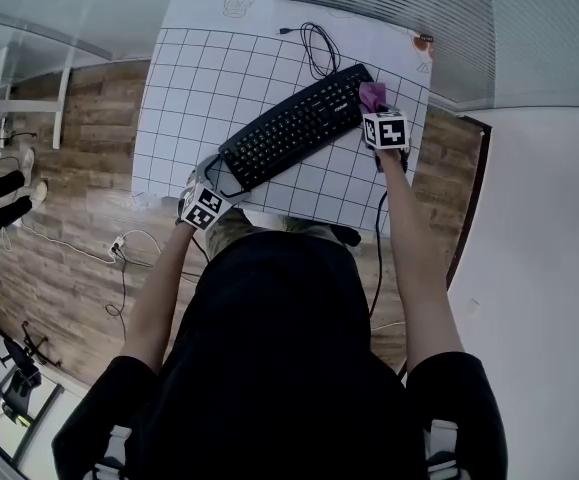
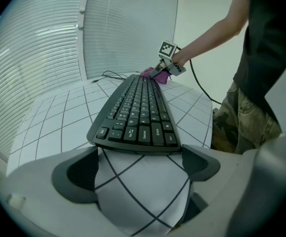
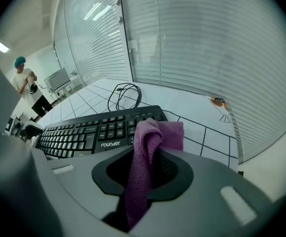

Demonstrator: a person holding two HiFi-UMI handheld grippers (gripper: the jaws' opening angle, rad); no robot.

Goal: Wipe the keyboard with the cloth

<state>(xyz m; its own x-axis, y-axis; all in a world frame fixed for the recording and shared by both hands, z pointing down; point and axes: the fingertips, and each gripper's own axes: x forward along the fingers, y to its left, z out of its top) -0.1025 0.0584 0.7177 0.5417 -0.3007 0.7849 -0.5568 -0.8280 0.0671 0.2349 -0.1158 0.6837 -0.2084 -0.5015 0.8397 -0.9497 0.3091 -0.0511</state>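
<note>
The right gripper (image 3: pixel 145 174), clamped on the purple cloth (image 3: pixel 150 142), rests at one end of the keyboard (image 1: pixel 294 125). The left gripper (image 2: pixel 138 169), jaws apart, stands at the opposite end. Wiping seems barely begun, with most keys left.

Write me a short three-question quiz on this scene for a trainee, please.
1. True or false: the right gripper is shut on the cloth.
2. Which part of the keyboard is the cloth touching? A) the person's right end; B) the person's left end; C) the middle.
3. Fill in: the left gripper sits at the keyboard's near end with its fingers ____ (open or shut).
Key: 1 true; 2 A; 3 open.
</note>
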